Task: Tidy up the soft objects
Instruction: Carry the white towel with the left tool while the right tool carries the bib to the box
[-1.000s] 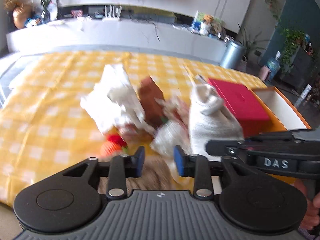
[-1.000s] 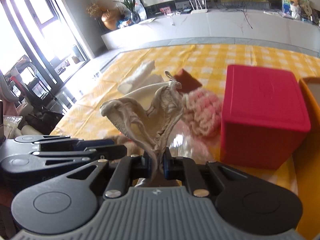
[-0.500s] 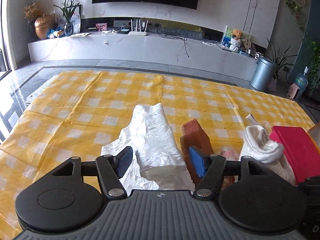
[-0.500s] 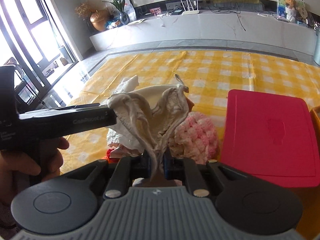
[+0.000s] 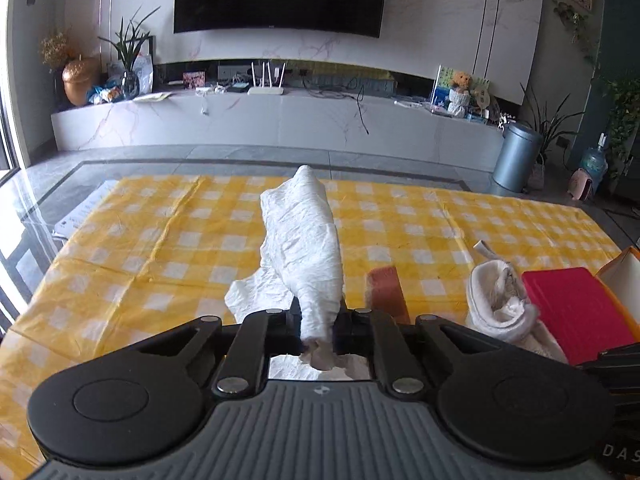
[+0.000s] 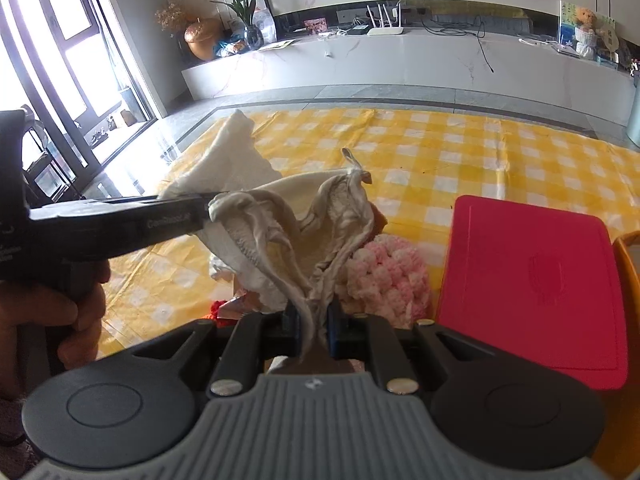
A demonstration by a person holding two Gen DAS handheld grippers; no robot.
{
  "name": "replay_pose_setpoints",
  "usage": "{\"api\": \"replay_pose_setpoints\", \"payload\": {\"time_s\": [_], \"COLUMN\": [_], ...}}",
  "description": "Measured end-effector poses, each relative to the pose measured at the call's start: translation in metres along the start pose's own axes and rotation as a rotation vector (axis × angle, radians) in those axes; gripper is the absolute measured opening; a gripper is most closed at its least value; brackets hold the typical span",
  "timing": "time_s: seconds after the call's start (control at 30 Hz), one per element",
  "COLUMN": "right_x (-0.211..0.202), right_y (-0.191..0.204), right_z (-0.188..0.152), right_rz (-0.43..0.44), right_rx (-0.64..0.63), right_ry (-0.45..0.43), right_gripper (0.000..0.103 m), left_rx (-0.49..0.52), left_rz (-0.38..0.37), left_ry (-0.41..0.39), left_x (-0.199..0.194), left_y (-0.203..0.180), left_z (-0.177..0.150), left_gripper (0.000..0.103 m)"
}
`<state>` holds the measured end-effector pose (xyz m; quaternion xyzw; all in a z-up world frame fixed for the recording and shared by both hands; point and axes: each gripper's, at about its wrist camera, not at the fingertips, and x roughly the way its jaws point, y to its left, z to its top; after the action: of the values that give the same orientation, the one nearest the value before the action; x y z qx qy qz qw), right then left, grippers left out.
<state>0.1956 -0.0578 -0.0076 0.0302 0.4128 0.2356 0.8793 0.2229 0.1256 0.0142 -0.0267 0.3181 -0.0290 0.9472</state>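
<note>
While both claws hang over the yellow checked tablecloth (image 5: 160,248), each one has cloth pinched in it.

Left gripper (image 5: 318,330): its fingers are closed on the near end of a white crinkled cloth (image 5: 304,248), which stands up from them as a rolled bundle, with a loose fold trailing to the left.

Right gripper (image 6: 312,326): clamped tight on the gathered edge of a cream fleecy garment (image 6: 296,224); the garment fans upward from the fingers in two lobes.

Left hand (image 6: 52,312): seen from the right wrist camera, wrapped round the black handle of the left tool.

Pink knitted piece (image 6: 390,274): lying on the tablecloth just behind the cream garment, beside the red box.

Red box (image 6: 532,284): lid on, to the right of the soft things, touching an orange-walled box (image 5: 624,276) on its far side.

Brown block (image 5: 386,290): on the tablecloth between the white cloth and the cream garment.

Red item (image 6: 218,312): partly hidden under the cloth; too little shows to name it.
</note>
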Motion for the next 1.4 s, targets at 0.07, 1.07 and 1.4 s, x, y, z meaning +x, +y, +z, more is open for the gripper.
{"api": "replay_pose_setpoints", "payload": {"time_s": [0.07,1.07,1.4], "right_x": [-0.008,-0.180,-0.227], "right_y": [0.001,-0.025,-0.077], "right_z": [0.001,-0.065,-0.073], "right_rz": [0.001,-0.131,-0.269], "right_rx": [0.000,0.044,0.062], "right_ry": [-0.018,-0.172,-0.192], "right_gripper": [0.010,0.010,0.010], "left_rx": [0.005,0.141,0.187], "left_rz": [-0.005,-0.260,-0.399], "left_ry": [-0.035,-0.163,-0.134], "left_x": [-0.015,-0.155,-0.132], "left_y": [-0.002,-0.129,-0.198], "left_z": [0.007,-0.018,0.001], "left_gripper": [0.012,0.012,0.012]}}
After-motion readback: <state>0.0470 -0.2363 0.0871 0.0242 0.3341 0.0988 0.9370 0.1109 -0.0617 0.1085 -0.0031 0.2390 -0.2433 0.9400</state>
